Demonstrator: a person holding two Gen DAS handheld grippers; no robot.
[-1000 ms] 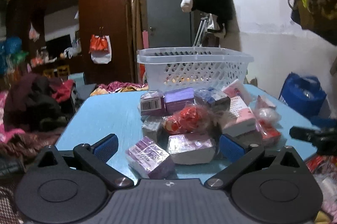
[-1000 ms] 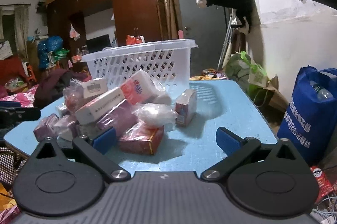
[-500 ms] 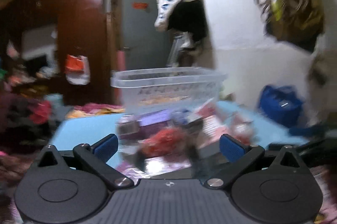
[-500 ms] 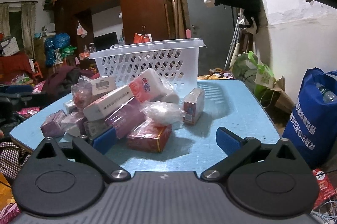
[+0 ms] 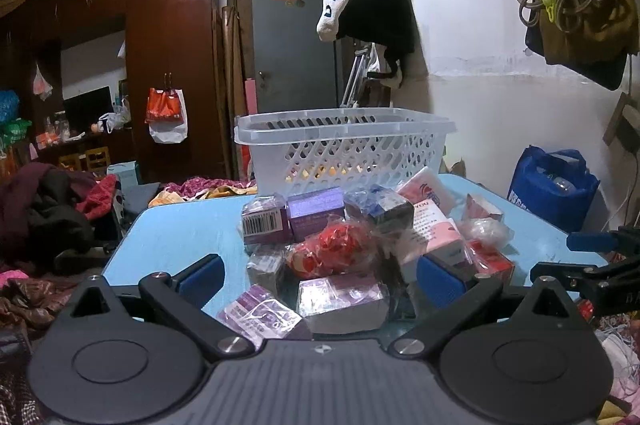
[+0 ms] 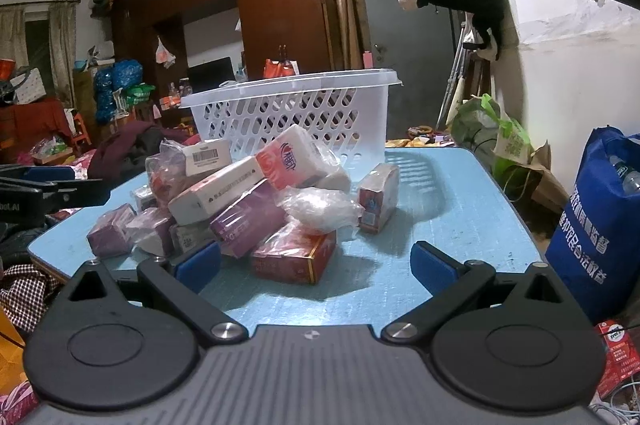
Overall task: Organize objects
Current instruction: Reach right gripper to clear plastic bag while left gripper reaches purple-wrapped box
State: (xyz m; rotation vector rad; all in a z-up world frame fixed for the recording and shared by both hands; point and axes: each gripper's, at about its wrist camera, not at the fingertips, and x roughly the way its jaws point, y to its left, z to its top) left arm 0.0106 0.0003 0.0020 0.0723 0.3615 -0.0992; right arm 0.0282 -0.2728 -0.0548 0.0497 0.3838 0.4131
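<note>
A pile of wrapped boxes and packets lies on the blue table in front of a white plastic basket. My left gripper is open at the table's near edge, with a purple wrapped box and a silver-purple box between its fingers, untouched. My right gripper is open and empty, with a red box just ahead between its fingers. The basket stands behind the pile in the right wrist view. A pink tissue pack tops the pile.
A blue shopping bag stands on the floor right of the table. Clothes are heaped at the left. The other gripper shows at the right edge and at the left edge. A wardrobe and door stand behind.
My left gripper swung up and blurred, then settled slightly higher and closer to the pile. My right gripper edged forward toward the red box. Both stayed open.
</note>
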